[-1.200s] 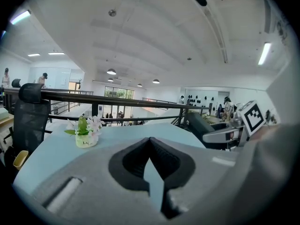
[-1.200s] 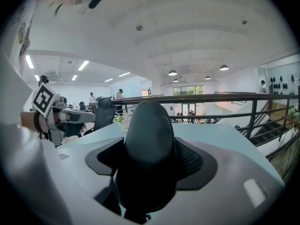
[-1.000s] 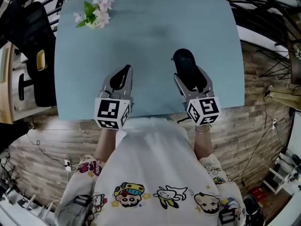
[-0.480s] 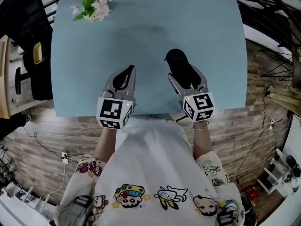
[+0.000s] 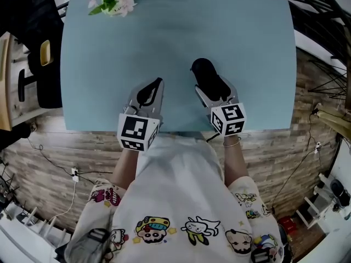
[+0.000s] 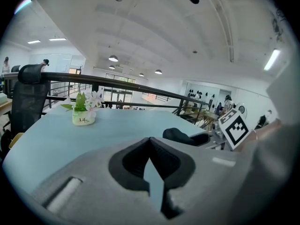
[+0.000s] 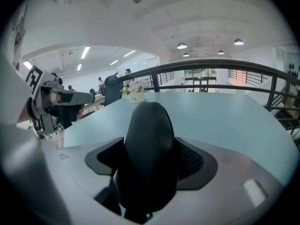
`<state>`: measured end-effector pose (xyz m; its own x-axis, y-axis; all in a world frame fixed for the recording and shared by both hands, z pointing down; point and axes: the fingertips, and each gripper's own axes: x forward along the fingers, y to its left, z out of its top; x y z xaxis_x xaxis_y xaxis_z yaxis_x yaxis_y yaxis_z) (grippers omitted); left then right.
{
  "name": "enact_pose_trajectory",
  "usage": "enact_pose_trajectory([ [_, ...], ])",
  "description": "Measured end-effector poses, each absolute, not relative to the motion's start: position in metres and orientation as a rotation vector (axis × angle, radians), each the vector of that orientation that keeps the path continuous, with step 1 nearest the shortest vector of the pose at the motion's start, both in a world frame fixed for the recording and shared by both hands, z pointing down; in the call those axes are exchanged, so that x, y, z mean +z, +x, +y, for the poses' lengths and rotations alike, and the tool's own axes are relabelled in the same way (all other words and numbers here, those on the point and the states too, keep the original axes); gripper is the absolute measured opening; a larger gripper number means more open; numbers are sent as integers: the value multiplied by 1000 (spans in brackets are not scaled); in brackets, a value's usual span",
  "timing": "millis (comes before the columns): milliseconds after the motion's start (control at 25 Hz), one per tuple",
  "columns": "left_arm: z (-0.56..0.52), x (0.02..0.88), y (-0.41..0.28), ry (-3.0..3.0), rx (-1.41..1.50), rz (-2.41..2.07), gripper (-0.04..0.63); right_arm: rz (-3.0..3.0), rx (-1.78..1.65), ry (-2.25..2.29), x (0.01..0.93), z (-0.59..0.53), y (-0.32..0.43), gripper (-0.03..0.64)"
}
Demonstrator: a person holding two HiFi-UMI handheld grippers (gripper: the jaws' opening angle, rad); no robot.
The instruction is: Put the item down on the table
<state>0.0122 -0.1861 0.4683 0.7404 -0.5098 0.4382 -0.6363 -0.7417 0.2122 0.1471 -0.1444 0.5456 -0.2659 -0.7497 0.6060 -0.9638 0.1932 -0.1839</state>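
Head view first: my right gripper has the item, a dark rounded lump, clamped between its jaws over the table. It sits well apart from the flowers, on the near side and off to their right. My left gripper hangs just beside it on the flowers' side, also over the near part of the table.

Left gripper view: my jaws meet at the tips, with only a sliver of table showing below them, and nothing is in there. The flowers stand far ahead to the left. The item pokes out to the right, nearer than they are.

Right gripper view: the jaws stand wide, and both pads press the item's flanks. It fills the gap, nose pointing roughly toward the flowers in the distance. The table runs close beneath, but I can't tell whether the underside is touching it.

So, as I read it, the set-down is under way but not finished. To do it well, I'd ease down until the base rests flat. Then I'd spread both jaws evenly so neither side drags it, and draw straight back, away from the flowers. I'd keep the left gripper parked and clear, and place the item far enough in from the near edge.
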Motion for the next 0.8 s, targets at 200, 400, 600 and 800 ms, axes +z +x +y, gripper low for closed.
enact_pose_trajectory([
  [200,-183,477,11,2585,532,-866,-2,-2077,789,1567,564,-144,139,345],
  [400,-179,485,11,2577,544,-845,-2,-2063,811,1508,580,-143,130,345],
  [600,-176,489,13,2578,553,-823,-2,-2044,812,1467,594,-144,124,347],
  [800,-174,491,11,2569,562,-820,-2,-2018,811,1446,604,-140,119,347],
])
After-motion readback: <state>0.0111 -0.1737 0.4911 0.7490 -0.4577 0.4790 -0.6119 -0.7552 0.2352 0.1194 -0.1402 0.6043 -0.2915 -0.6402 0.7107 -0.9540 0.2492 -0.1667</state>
